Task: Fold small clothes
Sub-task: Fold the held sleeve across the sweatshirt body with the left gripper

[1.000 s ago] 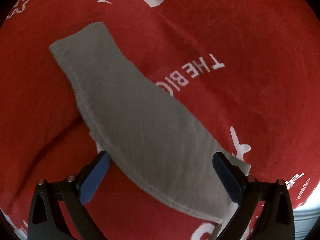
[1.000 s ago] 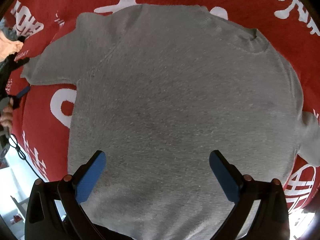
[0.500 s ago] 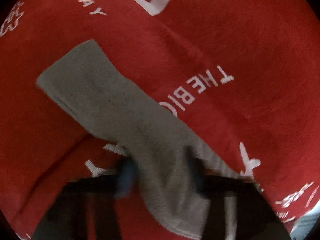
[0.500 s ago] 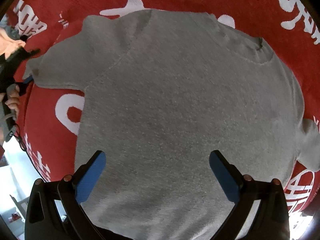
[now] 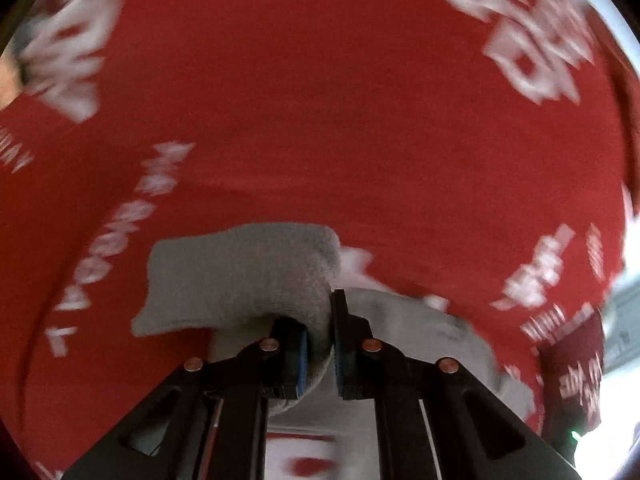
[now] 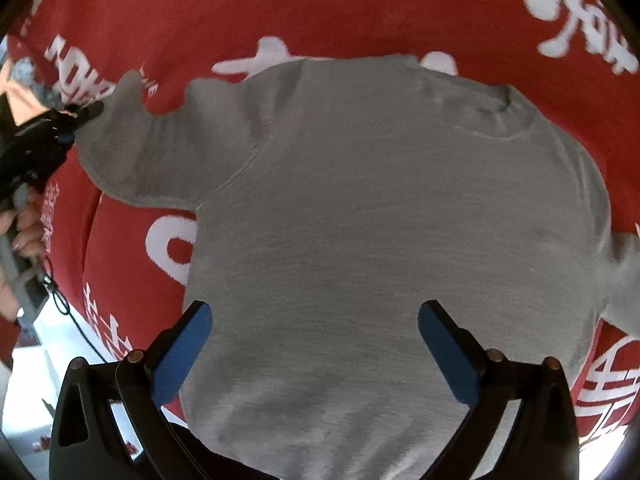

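Your left claw (image 5: 319, 334) is pinching the sleeve (image 5: 240, 276) of the grey shirt (image 6: 380, 220), apparently lifting it off the red cloth (image 6: 320, 12) covering the surface. Your right claw (image 6: 314, 344) is hovering wide open over the shirt's body, gripping nothing.

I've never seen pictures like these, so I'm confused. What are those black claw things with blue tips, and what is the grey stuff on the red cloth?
Those claws are grabbing tools that a person holds, one in each hand. Each tool carries a camera looking along its two fingers, so each picture is that tool's own view. On the red cloth with white writing lies a small grey knitted sweater. The left tool is shut on the sweater's grey sleeve; the other picture shows it at the left edge, lifting that sleeve. The right tool is open above the sweater's body, holding nothing.
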`<state>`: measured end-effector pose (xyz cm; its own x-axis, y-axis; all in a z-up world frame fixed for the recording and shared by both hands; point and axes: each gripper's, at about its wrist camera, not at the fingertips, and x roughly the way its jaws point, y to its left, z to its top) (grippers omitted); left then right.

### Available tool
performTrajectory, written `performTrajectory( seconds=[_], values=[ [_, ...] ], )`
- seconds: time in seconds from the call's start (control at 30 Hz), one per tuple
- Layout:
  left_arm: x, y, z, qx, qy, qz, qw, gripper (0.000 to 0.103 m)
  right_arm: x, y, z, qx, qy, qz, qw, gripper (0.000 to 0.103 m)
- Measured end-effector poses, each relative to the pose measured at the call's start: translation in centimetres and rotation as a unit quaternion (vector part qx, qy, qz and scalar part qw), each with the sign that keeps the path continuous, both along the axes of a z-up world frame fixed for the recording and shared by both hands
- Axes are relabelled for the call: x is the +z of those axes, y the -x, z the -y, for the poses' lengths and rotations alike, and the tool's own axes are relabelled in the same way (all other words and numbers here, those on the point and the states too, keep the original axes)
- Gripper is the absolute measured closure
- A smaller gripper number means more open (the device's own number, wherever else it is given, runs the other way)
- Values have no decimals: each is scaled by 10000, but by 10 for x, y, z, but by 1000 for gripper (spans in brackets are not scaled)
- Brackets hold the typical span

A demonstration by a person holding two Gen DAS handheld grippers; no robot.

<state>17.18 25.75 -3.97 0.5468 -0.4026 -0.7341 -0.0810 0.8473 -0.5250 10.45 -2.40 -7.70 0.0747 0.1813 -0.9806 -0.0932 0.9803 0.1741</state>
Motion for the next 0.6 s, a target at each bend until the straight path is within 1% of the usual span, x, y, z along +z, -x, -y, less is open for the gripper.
performTrajectory(
  seconds=[0.07,0.17,0.23,0.3,0.37,0.47,0.5,0.6],
  values=[
    [18,-5,50,-477,107,183,9986,92,10,5,19,-119,-44,35,9999,0],
    [33,-7,108,-997,281,304,9942,92,18,7,51,-393,-64,131,9991,0],
    [36,-8,154,-1395,261,324,9893,92,20,10,71,-585,-74,159,9981,0],
    [34,-5,192,-1656,284,255,9855,92,22,13,97,-812,-98,161,9965,0],
    [24,-4,231,-1928,170,195,9809,92,23,20,126,-1087,-126,177,9938,0],
    [-2,2,283,-2295,-65,-15,9733,92,22,28,163,-1386,-97,186,9901,0],
    [-13,4,300,-2394,-203,-117,9706,92,20,32,175,-1487,-102,174,9887,0],
    [-39,13,330,-2533,-434,-333,9658,92,14,42,205,-1725,-105,123,9849,0]
  ],
)
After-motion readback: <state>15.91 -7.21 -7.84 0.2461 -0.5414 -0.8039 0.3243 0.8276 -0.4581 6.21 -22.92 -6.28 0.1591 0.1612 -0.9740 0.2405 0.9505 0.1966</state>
